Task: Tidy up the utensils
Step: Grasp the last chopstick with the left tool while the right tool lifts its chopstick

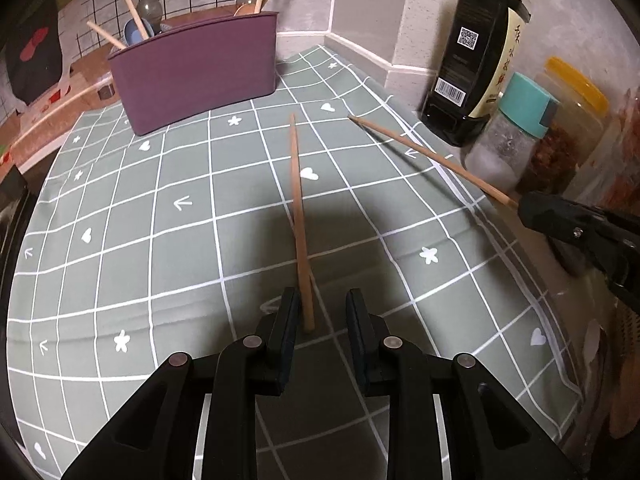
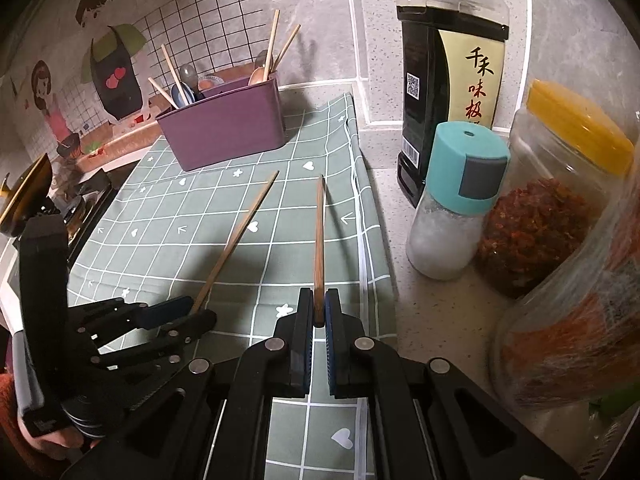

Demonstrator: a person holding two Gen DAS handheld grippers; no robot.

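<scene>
Right hand-held gripper (image 2: 319, 312) pinching chopstick (image 2: 319, 248). Left hand-held gripper (image 1: 322, 312) spread around second chopstick (image 1: 298, 208) on bench. Both sticks point toward purple holder (image 2: 228, 128), ahead, nearer left.

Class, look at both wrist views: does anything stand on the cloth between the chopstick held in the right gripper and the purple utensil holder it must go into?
Nothing visible does. The right gripper is shut on its chopstick, and only bare checked cloth lies before the purple holder. The bottles stand off to the right.
</scene>
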